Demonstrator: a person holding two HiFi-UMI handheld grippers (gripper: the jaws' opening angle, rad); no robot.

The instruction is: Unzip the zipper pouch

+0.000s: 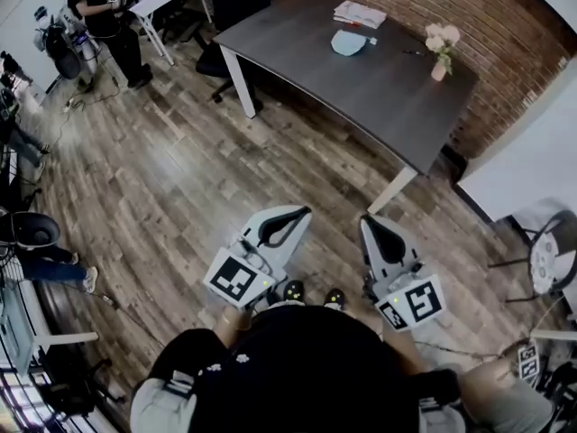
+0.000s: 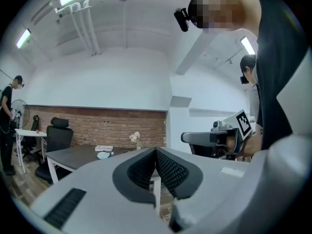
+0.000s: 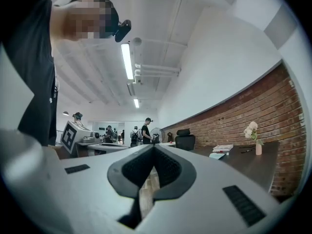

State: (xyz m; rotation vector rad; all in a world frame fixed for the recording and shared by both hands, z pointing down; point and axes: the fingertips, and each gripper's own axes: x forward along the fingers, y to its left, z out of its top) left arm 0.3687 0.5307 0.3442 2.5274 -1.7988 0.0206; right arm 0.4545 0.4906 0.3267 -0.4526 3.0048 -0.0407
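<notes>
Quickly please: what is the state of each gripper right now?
Left gripper: closed, holding nothing.
Right gripper: closed, holding nothing.

— What colours do we see on our dark grey table [image 1: 361, 84]?
— We see a pale blue pouch [image 1: 348, 42], and pale pink flowers [image 1: 442, 36] in a pinkish vase [image 1: 438, 70].
— And around it?
— We see a red-brown brick wall [image 1: 491, 25] with pale mortar lines, and a grey-brown wood-plank floor [image 1: 180, 179].
— Our tools?
— Our left gripper [image 1: 302, 211] and right gripper [image 1: 368, 220] are light grey with black ribbed pads [image 2: 170, 172] and black-and-white square markers [image 1: 236, 278].
</notes>
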